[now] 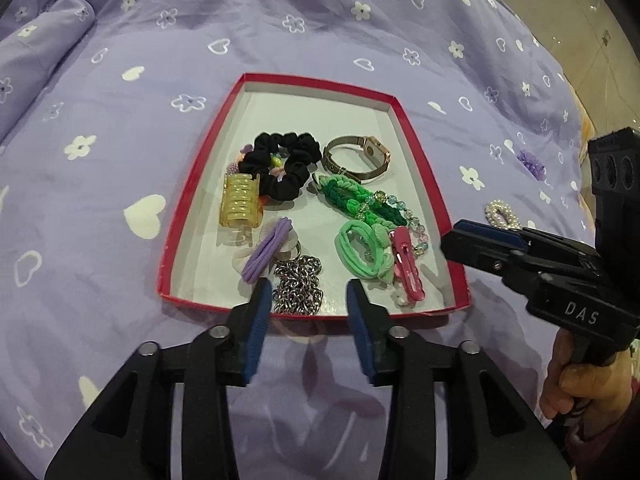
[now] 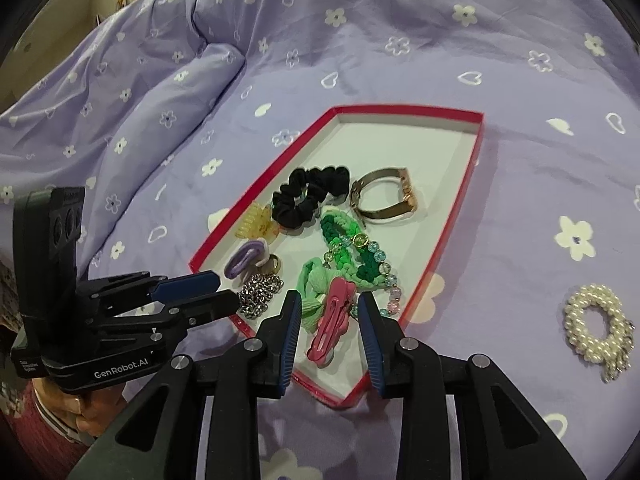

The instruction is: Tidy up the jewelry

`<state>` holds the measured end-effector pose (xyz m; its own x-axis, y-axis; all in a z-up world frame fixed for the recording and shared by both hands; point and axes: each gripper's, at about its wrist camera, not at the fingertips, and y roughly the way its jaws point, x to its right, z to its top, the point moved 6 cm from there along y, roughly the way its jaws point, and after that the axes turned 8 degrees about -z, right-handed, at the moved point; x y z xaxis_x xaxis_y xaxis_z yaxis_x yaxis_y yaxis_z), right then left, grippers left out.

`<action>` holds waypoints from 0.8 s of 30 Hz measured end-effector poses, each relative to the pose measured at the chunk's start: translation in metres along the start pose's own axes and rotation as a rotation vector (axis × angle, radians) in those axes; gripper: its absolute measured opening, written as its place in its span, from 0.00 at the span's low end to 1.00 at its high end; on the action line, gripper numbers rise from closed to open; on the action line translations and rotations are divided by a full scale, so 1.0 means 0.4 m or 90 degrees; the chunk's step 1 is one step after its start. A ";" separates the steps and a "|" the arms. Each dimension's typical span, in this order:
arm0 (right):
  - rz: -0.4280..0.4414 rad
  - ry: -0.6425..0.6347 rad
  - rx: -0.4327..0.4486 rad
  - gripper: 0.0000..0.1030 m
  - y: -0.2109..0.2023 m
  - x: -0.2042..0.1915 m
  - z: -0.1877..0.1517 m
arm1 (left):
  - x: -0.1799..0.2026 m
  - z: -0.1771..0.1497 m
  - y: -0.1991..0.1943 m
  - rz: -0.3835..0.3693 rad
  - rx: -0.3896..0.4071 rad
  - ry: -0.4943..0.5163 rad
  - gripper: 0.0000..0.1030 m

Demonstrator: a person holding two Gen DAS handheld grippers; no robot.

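With both the left gripper (image 1: 308,300) and right gripper (image 2: 330,314) parted and empty over the red tray (image 1: 320,84), the pearl scrunchie (image 2: 598,326) on the bedspread looks next to fetch

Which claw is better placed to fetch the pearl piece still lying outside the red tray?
The right claw, probably. The pearl piece lies on the bedspread on its side of the red tray; the left claw hangs open over the silver chain.

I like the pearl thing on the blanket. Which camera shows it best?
The right wrist view: the pearl hair tie lies whole and clear on the blanket. In the left wrist view it is small, near the edge, partly hidden behind the right claw.
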<state>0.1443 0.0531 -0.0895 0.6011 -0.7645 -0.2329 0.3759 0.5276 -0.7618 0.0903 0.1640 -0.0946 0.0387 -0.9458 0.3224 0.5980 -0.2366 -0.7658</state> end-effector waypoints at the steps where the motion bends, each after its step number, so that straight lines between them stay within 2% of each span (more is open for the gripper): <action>1: -0.002 0.006 0.010 0.33 -0.013 0.004 -0.002 | 0.003 -0.001 -0.010 0.004 0.007 0.003 0.49; 2: -0.001 0.013 0.017 0.39 -0.024 0.009 -0.003 | 0.005 -0.003 -0.021 0.010 0.013 0.004 0.59; 4: 0.001 0.033 0.034 0.47 -0.048 0.022 -0.008 | 0.008 -0.008 -0.045 0.017 0.029 0.001 0.65; 6: 0.006 0.051 0.048 0.51 -0.068 0.033 -0.014 | 0.010 -0.014 -0.061 0.016 0.036 -0.006 0.71; 7: 0.013 0.064 0.054 0.56 -0.079 0.039 -0.020 | 0.008 -0.018 -0.070 0.016 0.040 -0.014 0.76; 8: 0.018 0.072 0.059 0.62 -0.087 0.043 -0.024 | 0.007 -0.021 -0.080 0.015 0.048 -0.021 0.77; 10: 0.029 0.092 0.071 0.65 -0.104 0.050 -0.034 | 0.002 -0.028 -0.095 0.012 0.056 -0.038 0.79; 15: 0.055 0.138 0.093 0.70 -0.137 0.064 -0.072 | -0.019 -0.054 -0.135 0.009 0.074 -0.087 0.83; 19: 0.074 0.156 0.112 0.79 -0.169 0.055 -0.099 | -0.026 -0.075 -0.156 0.027 0.075 -0.095 0.83; 24: 0.053 0.129 0.136 0.87 -0.210 0.024 -0.114 | -0.023 -0.099 -0.179 0.067 0.069 -0.078 0.85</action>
<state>0.0865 -0.0155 -0.0555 0.4905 -0.7627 -0.4216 0.4839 0.6407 -0.5961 0.0152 0.1809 -0.0648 0.1989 -0.9282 0.3146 0.6679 -0.1065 -0.7366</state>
